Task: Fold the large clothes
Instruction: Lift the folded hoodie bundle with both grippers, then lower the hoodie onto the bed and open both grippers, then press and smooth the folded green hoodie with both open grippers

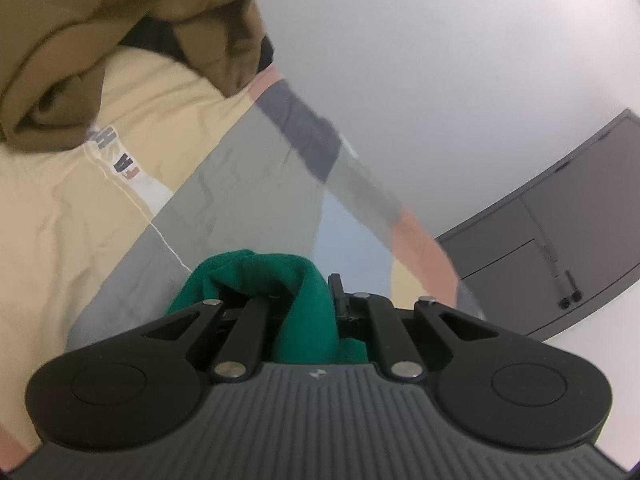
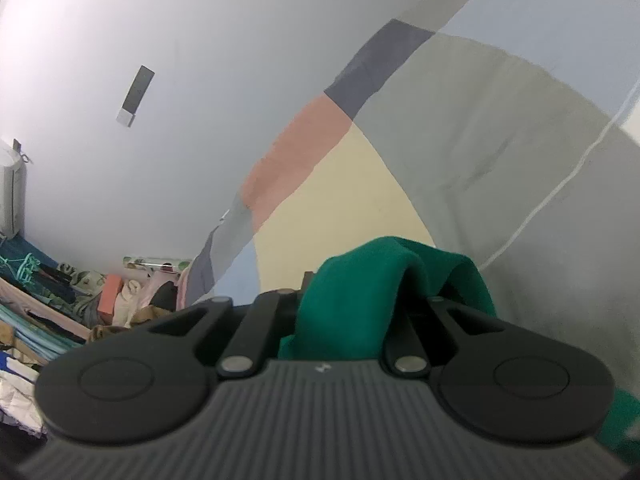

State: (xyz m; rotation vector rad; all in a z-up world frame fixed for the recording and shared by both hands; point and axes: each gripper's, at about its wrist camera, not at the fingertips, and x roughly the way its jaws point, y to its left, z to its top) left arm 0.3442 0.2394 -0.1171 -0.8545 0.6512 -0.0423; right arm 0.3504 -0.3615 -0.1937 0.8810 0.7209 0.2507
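A green garment [image 1: 256, 276] is bunched up and draped over the fingers of my left gripper [image 1: 308, 300], which is shut on its fabric. Only one black fingertip [image 1: 336, 286] pokes out beside the cloth. In the right wrist view another part of the same green garment [image 2: 384, 276] folds over my right gripper [image 2: 360, 304], also shut on it, and more green cloth hangs at the lower right [image 2: 624, 420]. Both grippers are over a patchwork bed cover [image 1: 224, 168] [image 2: 500, 120] of cream, grey, blue and pink panels.
A brown garment [image 1: 100, 40] lies crumpled on the cover at the upper left. A grey cabinet [image 1: 560, 232] stands against the white wall on the right. In the right wrist view a heap of mixed clothes [image 2: 60, 312] lies beside the bed, with a white appliance [image 2: 10, 192] above it.
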